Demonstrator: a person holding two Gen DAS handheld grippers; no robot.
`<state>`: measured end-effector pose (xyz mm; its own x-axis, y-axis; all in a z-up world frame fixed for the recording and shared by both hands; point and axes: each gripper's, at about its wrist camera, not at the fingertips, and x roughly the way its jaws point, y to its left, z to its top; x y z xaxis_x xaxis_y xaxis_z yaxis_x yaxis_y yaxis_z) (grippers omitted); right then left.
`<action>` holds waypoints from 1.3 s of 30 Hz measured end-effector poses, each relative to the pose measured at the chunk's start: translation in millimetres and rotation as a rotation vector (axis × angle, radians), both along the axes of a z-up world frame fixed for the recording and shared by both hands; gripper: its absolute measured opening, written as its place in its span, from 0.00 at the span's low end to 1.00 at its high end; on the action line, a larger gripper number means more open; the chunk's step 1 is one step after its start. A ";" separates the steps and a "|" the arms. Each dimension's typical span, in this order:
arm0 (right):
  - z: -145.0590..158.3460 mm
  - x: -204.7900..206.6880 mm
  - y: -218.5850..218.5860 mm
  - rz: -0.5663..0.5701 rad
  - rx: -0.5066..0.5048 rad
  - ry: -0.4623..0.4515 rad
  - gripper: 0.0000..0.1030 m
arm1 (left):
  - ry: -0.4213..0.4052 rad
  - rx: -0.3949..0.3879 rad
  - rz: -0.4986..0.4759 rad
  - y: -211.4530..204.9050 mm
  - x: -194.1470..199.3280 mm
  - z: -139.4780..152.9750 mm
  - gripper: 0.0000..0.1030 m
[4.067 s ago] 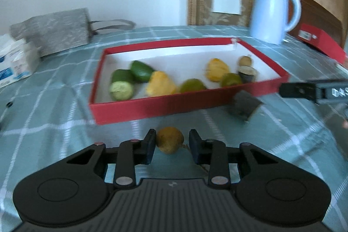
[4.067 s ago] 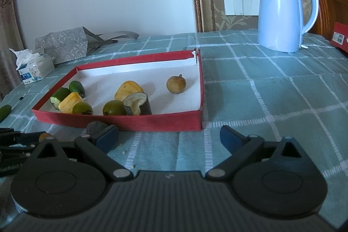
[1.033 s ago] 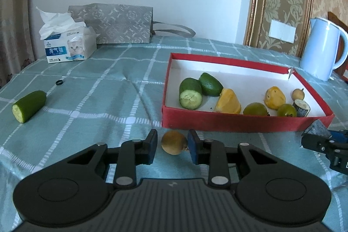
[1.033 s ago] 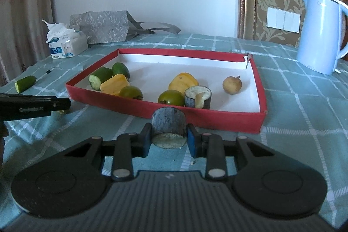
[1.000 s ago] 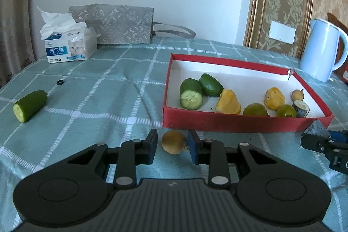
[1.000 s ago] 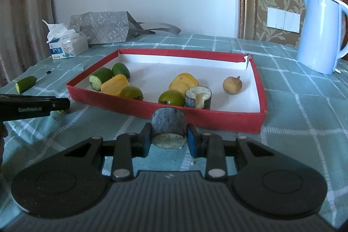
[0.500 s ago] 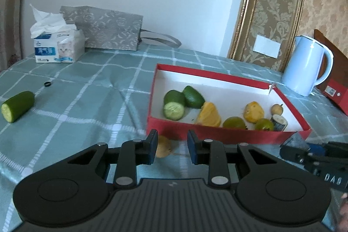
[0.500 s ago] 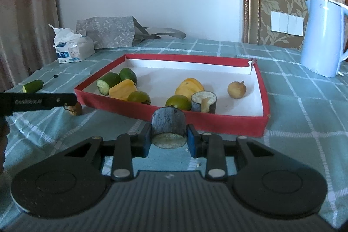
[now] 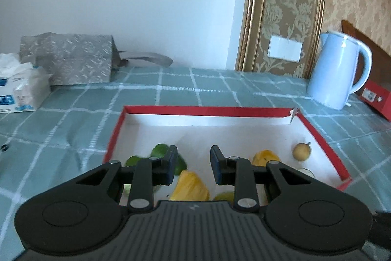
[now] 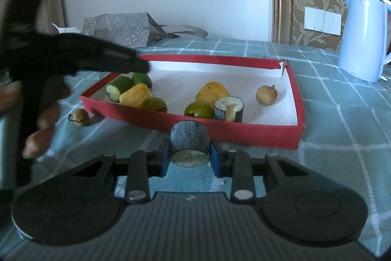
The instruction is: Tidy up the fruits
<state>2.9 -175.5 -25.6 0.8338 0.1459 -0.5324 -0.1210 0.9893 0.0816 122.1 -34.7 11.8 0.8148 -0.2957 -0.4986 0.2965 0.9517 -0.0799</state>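
Right gripper: closed upon a dark-skinned cut fruit piece, held just short of the near wall of the red tray. Risk judged: the piece might strike that wall or slip from the pads on the lift over. Small brown fruit: lay loose on the tabletop, left of the tray's near corner; might roll. Left gripper: jaws apart, empty, poised over the tray's fruits, the brown fruit out of its view. Kettle: far right.

A home: kettle, tissue box, damask wallpaper.
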 end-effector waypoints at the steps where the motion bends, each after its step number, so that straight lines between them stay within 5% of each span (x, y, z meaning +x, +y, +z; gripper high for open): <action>1: -0.4 1.2 0.0 0.002 0.003 0.005 0.30 | 0.010 0.011 0.005 -4.3 6.4 -3.2 0.28; 14: -5.1 6.9 2.9 0.026 0.011 0.036 0.30 | 0.026 0.144 0.026 -44.4 46.8 -16.5 0.28; 24: -7.4 10.1 3.5 0.028 0.003 0.043 0.30 | 0.040 0.121 0.022 -45.3 53.4 -16.6 0.28; 26: -7.7 10.0 4.1 0.025 -0.001 0.044 0.30 | 0.050 0.085 0.027 -39.4 55.0 -14.4 0.33; 28: -8.1 10.0 4.3 0.025 -0.001 0.046 0.30 | 0.058 0.048 0.039 -34.0 56.5 -13.5 0.59; 34: -7.5 8.5 4.5 0.023 -0.005 0.041 0.30 | -0.020 0.021 0.049 -15.1 34.1 5.5 0.61; 39: -7.1 8.2 4.2 0.026 0.003 0.044 0.30 | -0.087 0.039 0.031 26.8 -23.7 20.9 0.65</action>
<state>11.1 -171.3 -32.7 0.8054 0.1683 -0.5684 -0.1425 0.9857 0.0900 98.3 -7.8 32.8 0.8639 -0.2514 -0.4364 0.2711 0.9624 -0.0176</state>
